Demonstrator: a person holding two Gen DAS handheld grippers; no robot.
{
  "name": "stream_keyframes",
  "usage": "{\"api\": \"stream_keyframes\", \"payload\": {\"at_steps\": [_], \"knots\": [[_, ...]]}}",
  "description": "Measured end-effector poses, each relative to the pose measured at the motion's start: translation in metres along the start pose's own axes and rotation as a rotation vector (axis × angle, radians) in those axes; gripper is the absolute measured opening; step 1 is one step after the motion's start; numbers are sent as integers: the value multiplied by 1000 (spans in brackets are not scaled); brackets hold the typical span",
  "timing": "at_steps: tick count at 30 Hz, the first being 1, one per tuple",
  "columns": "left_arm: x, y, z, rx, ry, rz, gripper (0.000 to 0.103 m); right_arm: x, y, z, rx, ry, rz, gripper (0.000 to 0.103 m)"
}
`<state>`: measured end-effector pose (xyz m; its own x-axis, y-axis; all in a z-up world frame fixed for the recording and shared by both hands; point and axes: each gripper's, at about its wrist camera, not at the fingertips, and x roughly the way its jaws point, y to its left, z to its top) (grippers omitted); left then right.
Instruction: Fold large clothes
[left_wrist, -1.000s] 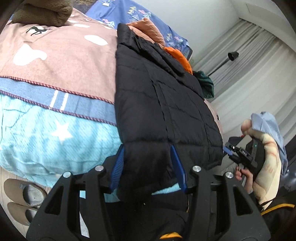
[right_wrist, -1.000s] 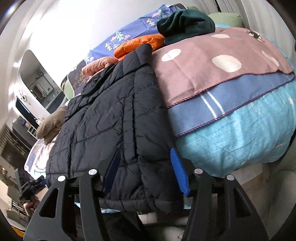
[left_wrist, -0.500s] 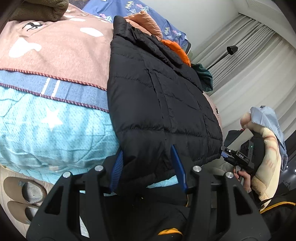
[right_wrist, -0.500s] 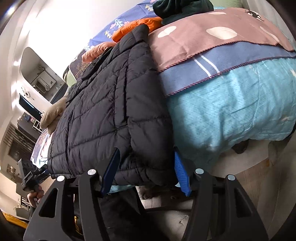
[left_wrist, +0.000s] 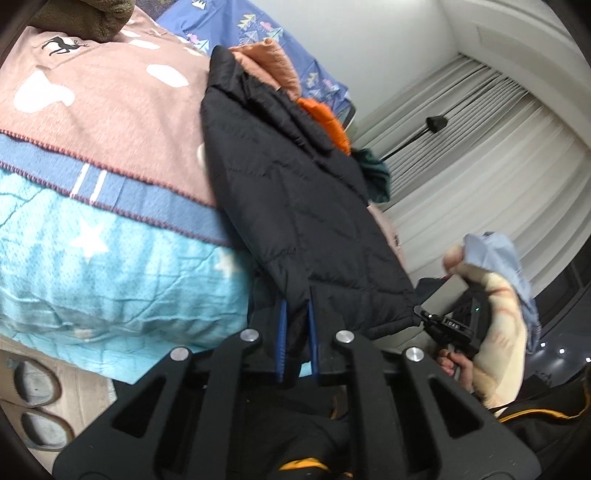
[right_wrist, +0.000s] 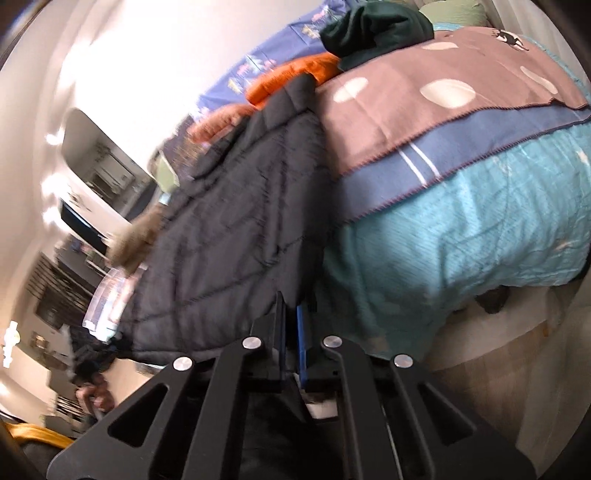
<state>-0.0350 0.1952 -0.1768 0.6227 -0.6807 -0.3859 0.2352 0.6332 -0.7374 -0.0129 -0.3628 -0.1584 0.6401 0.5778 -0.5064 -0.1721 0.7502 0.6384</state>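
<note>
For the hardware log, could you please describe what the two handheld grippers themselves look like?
Both the left gripper and the right gripper have matte black angular frames with cut-out slots and round silver bolt heads. The jaws carry blue pads. Seen from the left wrist, the right one shows white lettering and a small green light.

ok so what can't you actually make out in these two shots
- Right wrist view: motion blur smears the room behind the black jacket; shelf items are unreadable.
- Right gripper: the hem hides the fingertips, so grip depth is unclear.
- Left gripper: the hem also covers the fingertips.
- Jacket sleeves and front: not visible in either view.
- Slippers: cut off by the fisheye edge, left wrist view.
</note>
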Motion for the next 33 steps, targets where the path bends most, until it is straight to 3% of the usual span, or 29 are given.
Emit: {"api": "stream_keyframes", "payload": {"at_steps": [7, 13, 19, 21, 22, 25, 27, 28, 33], "knots": [[-11, -12, 13, -20, -49, -118, 9, -9, 15, 18, 51, -39, 226, 4], [-11, -21, 22, 2, -44, -129, 9, -7, 22, 25, 44, -43, 264, 3], [0, -12, 11, 21, 18, -6, 11, -2, 16, 21, 51, -30, 230, 3], [5, -6, 5, 19, 38, 31, 21, 1, 12, 19, 62, -23, 226, 3], [8, -2, 2, 13, 44, 48, 32, 2, 10, 18, 69, -17, 227, 3], [16, 8, -4, -3, 67, 76, 36, 5, 6, 14, 76, -6, 213, 3], [21, 12, -8, -5, 86, 94, 41, 6, 6, 11, 57, 1, 165, 3], [24, 13, -11, -5, 97, 102, 43, 8, 6, 9, 26, 10, 101, 3], [29, 17, -15, 5, 118, 146, 43, 21, -10, 0, 10, 37, -62, 8]]}}
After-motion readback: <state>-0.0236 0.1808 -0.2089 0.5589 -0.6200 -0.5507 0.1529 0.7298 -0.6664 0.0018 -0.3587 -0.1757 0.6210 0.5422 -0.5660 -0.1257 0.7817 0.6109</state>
